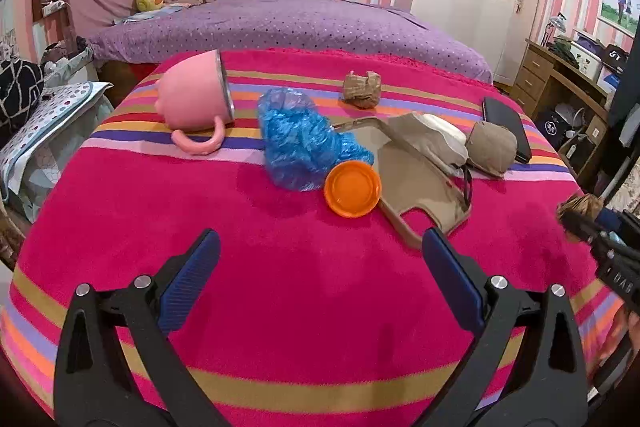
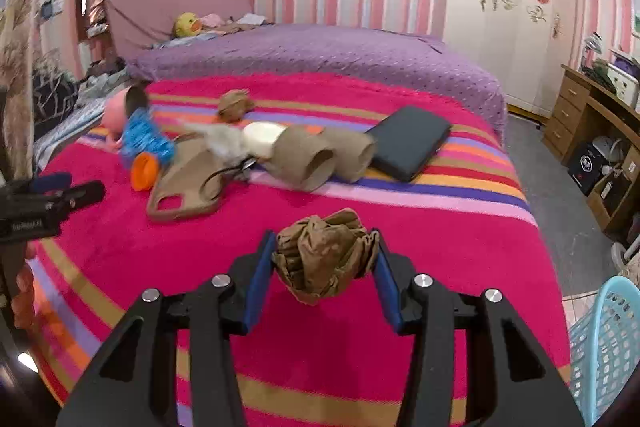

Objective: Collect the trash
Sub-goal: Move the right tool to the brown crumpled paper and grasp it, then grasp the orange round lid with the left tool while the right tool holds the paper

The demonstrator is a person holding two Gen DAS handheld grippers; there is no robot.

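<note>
Right gripper (image 2: 325, 259) has a crumpled brown paper ball (image 2: 326, 253) pinched mid-frame; left gripper (image 1: 320, 259) sits wide over the striped blanket (image 1: 280, 307), bottom of frame.

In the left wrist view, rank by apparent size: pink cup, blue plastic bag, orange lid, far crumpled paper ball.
1. Pink cup and blue plastic bag: look about alike.
2. Orange lid.
3. Far crumpled paper ball: smallest, though its distance shrinks it.

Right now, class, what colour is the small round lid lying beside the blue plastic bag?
Orange. The lid shows best in the left wrist view.
</note>
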